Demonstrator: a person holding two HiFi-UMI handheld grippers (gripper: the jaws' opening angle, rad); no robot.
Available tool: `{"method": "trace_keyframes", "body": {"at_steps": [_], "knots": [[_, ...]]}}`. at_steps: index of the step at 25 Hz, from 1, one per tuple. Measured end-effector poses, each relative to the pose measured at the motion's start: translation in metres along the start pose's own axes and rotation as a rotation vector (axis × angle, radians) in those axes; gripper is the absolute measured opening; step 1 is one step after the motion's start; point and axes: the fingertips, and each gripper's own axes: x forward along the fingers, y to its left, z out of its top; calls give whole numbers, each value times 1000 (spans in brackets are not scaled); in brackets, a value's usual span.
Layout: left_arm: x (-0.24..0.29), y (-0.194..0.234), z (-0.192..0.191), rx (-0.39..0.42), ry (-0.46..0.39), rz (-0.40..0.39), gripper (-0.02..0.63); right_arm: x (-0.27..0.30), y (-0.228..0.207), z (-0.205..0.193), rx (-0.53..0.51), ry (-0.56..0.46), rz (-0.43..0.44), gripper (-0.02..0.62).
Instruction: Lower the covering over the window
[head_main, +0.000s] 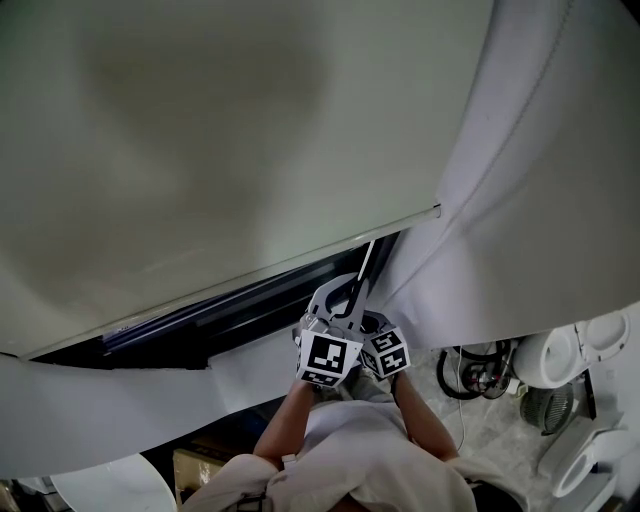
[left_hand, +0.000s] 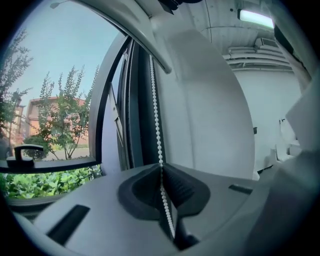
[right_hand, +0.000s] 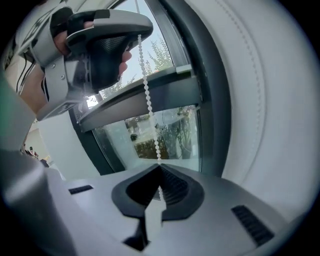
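We have both tools clamped on the bead chain (left_hand: 156, 115): the left hand-held gripper (left_hand: 161, 169) pinches it higher up, and the right hand-held gripper (right_hand: 159, 167) pinches it just below. The roller blind (head_main: 200, 150) hangs part way down, its bottom bar (head_main: 300, 255) above a dark strip of uncovered glass.

Our main worry is slip. The beads are small and smooth, so a hard tug could run them through the pads. Pulling off to one side, not along the chain, might lift it off its wheel above, which we cannot see. We also cannot tell which run of the loop we hold, and the wrong one would raise the blind.

The curtain (head_main: 540, 180) hangs just beside the chain on the right and the window frame (head_main: 250, 310) stands close behind, so the free room is downward, towards us
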Motion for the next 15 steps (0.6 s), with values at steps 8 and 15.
{"method": "trace_keyframes", "body": {"at_steps": [8, 15], "knots": [[6, -4, -47, -31, 87, -6, 21, 14, -5, -41, 32, 86, 5, -3], [11, -2, -71, -37, 137, -7, 21, 19, -1, -59, 44, 158, 18, -3]]}}
